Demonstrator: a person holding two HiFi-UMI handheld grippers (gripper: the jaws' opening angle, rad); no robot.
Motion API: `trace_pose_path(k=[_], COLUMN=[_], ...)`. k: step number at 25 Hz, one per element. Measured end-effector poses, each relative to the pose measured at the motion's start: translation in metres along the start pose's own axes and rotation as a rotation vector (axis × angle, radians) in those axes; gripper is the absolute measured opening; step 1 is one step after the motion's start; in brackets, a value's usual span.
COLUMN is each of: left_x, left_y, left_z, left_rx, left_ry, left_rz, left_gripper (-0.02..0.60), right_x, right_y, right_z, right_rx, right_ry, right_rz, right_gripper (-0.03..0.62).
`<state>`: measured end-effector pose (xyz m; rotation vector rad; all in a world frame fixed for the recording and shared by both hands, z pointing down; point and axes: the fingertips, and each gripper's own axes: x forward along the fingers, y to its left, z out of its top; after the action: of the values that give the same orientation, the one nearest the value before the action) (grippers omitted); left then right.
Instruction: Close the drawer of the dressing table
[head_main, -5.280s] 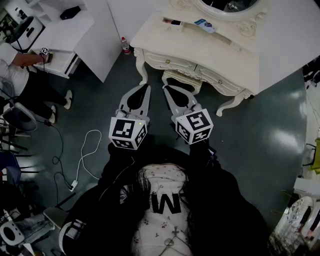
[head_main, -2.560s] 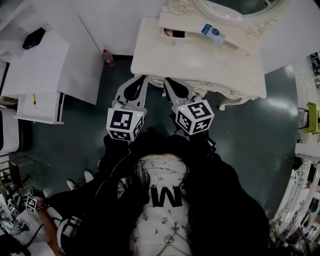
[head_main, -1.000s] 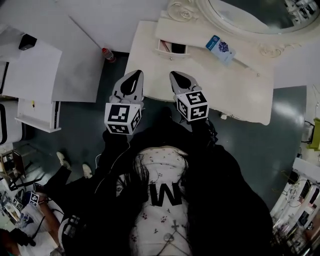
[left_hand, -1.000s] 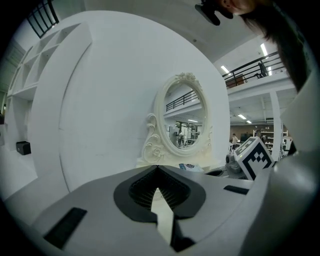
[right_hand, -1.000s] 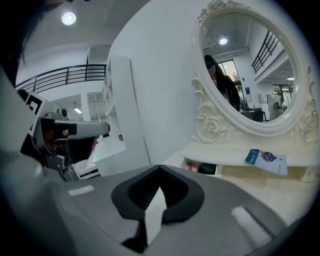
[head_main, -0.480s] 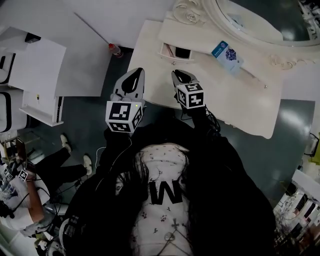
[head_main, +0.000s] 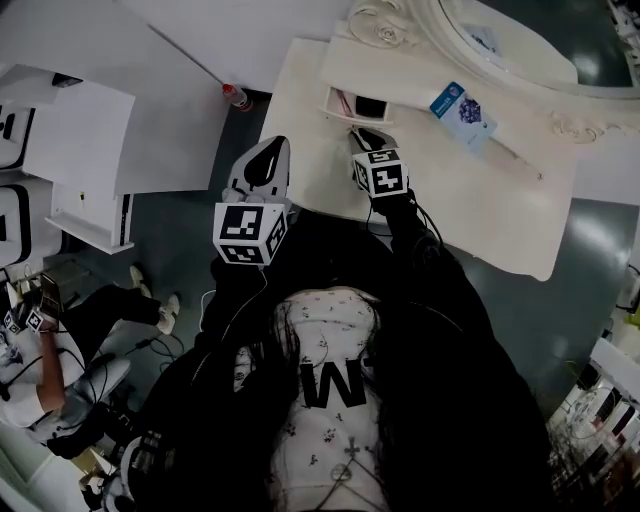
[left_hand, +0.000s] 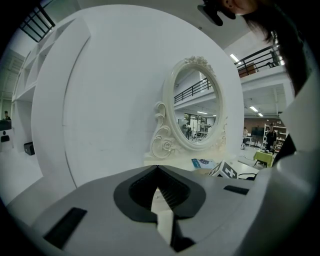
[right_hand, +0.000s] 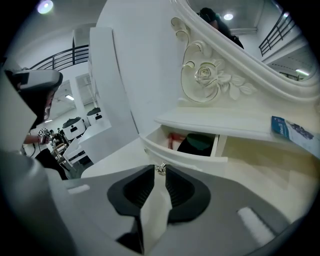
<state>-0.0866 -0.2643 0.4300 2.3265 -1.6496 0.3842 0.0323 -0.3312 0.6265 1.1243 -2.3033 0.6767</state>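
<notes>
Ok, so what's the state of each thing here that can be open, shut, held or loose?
left gripper: jaws together, nothing between them.
right gripper: jaws together, tips right at the knob.
drawer: open, things inside.
blue packet: lying flat, apart from both grippers.

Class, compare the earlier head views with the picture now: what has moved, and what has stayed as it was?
The right gripper has advanced across the dressing table to the open drawer. Its shut tips now sit at the drawer's knob. The left gripper stays held back near the table's corner, shut and empty. The drawer is still open.
</notes>
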Motion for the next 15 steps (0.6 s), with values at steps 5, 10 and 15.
trace_pose_path(k=[5, 10, 15], left_x=[0.006, 0.013, 0.017], left_y=[0.004, 0.014, 0.022], left_z=[0.002, 0.014, 0.013], left_rx=[0.025, 0.063, 0.084], left_ry=[0.013, 0.012, 0.025], left_rz=[-0.048, -0.087, -0.115], left_gripper=[0.0, 0.0, 0.0], right_x=[0.006, 0.008, 0.012], right_y=[-0.001, -0.003, -0.004], right_z=[-0.007, -0.01, -0.01], right_rx=[0.023, 0.054, 0.049], right_ry=[0.03, 0.044, 0.051], right_rz=[-0.03, -0.066, -0.099], right_gripper=[0.078, 0.078, 0.078])
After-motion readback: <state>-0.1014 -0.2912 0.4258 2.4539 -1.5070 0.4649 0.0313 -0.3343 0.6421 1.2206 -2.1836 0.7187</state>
